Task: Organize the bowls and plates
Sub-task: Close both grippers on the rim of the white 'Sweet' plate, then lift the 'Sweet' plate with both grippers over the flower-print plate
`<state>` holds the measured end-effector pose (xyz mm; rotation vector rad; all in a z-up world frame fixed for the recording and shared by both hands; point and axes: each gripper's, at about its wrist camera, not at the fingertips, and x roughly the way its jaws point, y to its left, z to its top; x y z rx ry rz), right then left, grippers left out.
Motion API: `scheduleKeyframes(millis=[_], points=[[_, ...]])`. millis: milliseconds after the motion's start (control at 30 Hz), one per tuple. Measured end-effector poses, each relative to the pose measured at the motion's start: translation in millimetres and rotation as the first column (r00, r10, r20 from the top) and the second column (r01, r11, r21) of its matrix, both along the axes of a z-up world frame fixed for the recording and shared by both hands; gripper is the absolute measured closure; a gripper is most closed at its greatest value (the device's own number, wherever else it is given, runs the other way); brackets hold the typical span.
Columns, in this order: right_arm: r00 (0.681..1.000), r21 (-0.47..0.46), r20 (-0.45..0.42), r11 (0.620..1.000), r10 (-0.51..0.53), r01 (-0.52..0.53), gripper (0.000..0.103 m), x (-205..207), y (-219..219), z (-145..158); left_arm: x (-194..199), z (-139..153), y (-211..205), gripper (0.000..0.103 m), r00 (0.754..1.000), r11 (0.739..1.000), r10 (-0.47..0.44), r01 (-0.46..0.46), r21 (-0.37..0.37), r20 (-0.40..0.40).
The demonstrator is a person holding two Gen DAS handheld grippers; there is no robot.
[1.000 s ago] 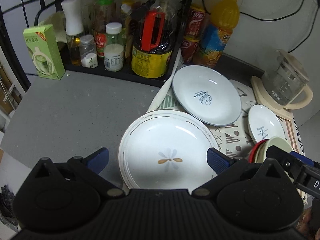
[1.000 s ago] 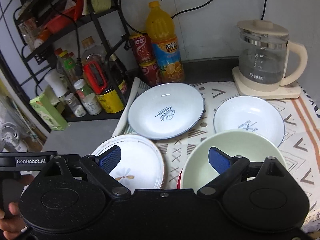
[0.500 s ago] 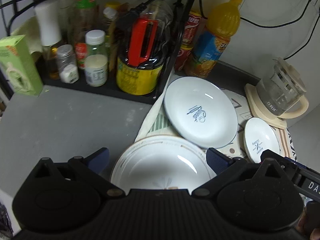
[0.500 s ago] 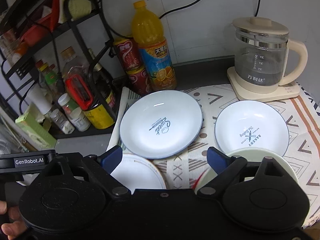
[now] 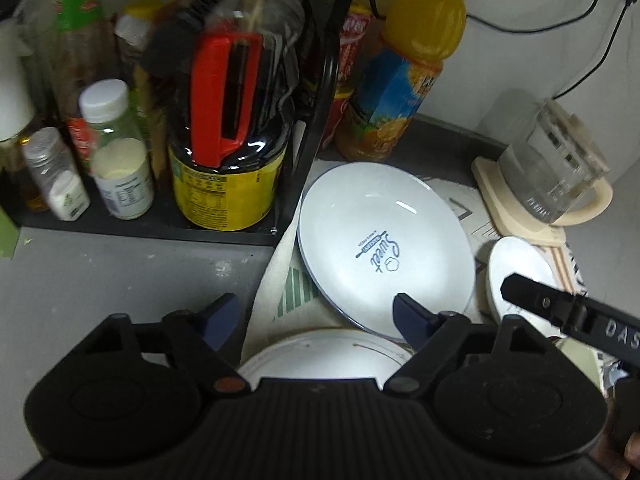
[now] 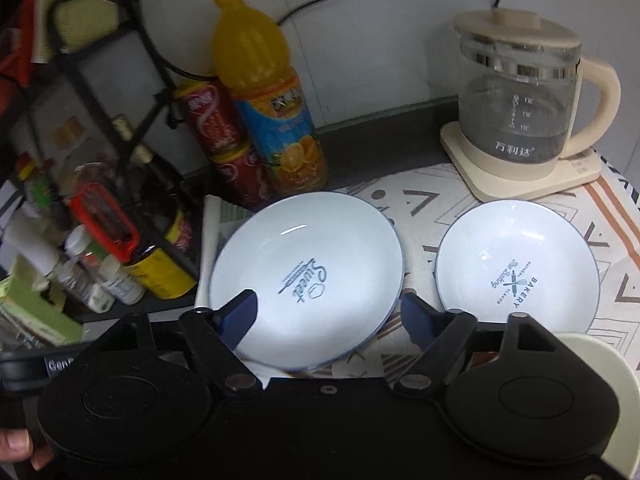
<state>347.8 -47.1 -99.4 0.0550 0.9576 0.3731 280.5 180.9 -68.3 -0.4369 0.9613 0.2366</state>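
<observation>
While both our left gripper (image 5: 316, 316) and right gripper (image 6: 330, 312) are closing on nothing, we count three plates (image 6: 306, 280), one bowl (image 6: 600, 364).

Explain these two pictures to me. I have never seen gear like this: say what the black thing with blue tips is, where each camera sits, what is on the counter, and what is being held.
Each black frame is a hand-held two-finger gripper with a camera looking along its blue fingers. One picture comes from the left gripper, the other from the right gripper. Neither holds anything; both sets of jaws are closing on air. On the patterned cloth lie a "Sweet" plate, a smaller "Bakery" plate, a flower-patterned plate and a pale green bowl. Behind stand a juice bottle, a glass kettle and a rack of condiments.
</observation>
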Motion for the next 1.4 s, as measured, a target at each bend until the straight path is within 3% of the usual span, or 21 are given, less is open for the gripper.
scheduleKeyframes(millis=[167,767,900,1000,1167,1400], points=[[0.999,-0.018,-0.028,0.999,-0.028,0.028,0.030,14.5,7.3,-12.1,19.8,-19.0,6.5,0.033,0.999,0.999,-0.029,0.029,-0.017,-0.040],[0.977,-0.190,-0.161,0.976,-0.140,0.109,0.032,63.0,30.3,-74.2,60.0,-65.0,20.9,0.052,0.993,0.998,-0.052,0.047,-0.050,-0.107],[0.968,-0.226,-0.189,0.967,-0.163,0.119,0.036,66.6,33.6,-90.0,62.7,-72.1,22.7,0.054,0.992,0.998,-0.054,0.049,-0.047,-0.110],[0.959,-0.217,-0.224,0.968,-0.172,0.122,0.044,66.4,32.9,-101.4,64.8,-74.0,19.9,0.055,0.992,0.998,-0.066,0.063,-0.029,-0.107],[0.968,-0.200,-0.182,0.970,-0.173,0.136,0.050,61.8,32.3,-103.9,67.5,-75.2,15.4,0.057,0.991,0.997,-0.080,0.079,-0.009,-0.109],[0.971,-0.156,-0.137,0.972,-0.198,0.176,0.074,52.7,14.8,-100.5,65.9,-61.7,6.0,0.068,0.989,0.995,-0.098,0.101,0.019,-0.115]])
